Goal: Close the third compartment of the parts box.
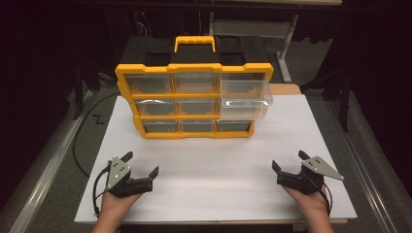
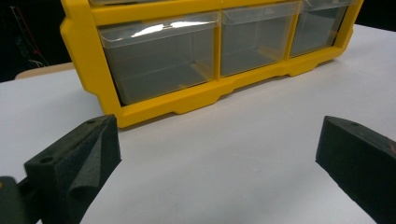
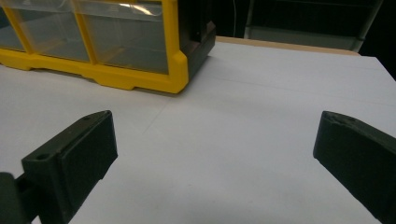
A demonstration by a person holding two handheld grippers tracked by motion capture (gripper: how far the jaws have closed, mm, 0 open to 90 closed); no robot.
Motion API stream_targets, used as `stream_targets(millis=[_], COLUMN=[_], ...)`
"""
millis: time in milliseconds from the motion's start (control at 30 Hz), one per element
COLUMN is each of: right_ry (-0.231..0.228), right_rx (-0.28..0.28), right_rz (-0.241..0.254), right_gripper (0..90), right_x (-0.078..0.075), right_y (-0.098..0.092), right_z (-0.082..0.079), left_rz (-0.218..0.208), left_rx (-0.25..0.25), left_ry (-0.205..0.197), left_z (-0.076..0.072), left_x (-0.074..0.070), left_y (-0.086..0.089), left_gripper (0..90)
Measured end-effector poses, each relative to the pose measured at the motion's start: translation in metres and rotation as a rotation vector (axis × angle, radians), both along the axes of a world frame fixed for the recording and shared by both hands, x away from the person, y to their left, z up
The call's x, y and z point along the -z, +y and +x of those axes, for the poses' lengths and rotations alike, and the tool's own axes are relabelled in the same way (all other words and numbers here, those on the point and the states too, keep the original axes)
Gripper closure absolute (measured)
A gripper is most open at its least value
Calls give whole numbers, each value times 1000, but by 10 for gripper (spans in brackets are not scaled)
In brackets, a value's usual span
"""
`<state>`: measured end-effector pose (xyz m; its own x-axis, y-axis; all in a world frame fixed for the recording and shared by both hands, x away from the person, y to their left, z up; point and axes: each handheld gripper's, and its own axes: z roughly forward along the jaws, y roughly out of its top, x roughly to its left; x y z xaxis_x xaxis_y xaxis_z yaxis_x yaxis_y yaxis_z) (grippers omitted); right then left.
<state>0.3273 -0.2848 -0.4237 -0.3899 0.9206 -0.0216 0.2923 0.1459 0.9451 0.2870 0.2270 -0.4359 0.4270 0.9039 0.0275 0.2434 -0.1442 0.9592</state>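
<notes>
Yellow plastic frames the drawer organizer (image 1: pixel 194 99) standing upright at 12 o'clock on your bench (image 1: pixel 218 165), with a black body and a yellow carry handle (image 1: pixel 194 42) on top. It holds three rows of three clear drawers. The top-right drawer (image 1: pixel 245 94) is pulled forward, out past the frame; the other eight sit flush.

Your left gripper (image 1: pixel 142 164) rests near the bench edge at 7 o'clock, held in your left hand (image 1: pixel 114 206), its fingers (image 1: pixel 154 173) spread wide with nothing between them. In the left gripper view the two black pads stand far apart at the bottom corners, and the bottom row of drawers (image 2: pixel 161 60) sits ahead across bare white surface.

Your right gripper (image 1: pixel 290 161) sits at 5 o'clock in your right hand (image 1: pixel 311 204), fingers likewise spread wide and holding nothing. In the right gripper view the organizer's bottom-right corner (image 3: pixel 177 79) lies toward 11 o'clock, well apart from the pads.

Both grippers are well apart from the organizer and from each other.
</notes>
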Motion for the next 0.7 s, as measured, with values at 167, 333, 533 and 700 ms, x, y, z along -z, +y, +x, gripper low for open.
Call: stream_targets(millis=[167,333,533,700], right_ry=[5,6,0,-1], right_rx=[12,3,0,-12], right_rz=[-10,-19,-36,-51], right_gripper=[8,8,8,8], right_x=[3,3,3,4], right_y=[-3,-3,0,3], right_z=[3,5,5,4], left_rz=[10,-19,-16,-10], left_rx=[-5,-5,3,10], left_ry=[9,13,14,16], left_z=[2,2,2,2], left_x=[1,1,1,2], left_y=[0,0,-1,-2], left_gripper=[6,7,7,6])
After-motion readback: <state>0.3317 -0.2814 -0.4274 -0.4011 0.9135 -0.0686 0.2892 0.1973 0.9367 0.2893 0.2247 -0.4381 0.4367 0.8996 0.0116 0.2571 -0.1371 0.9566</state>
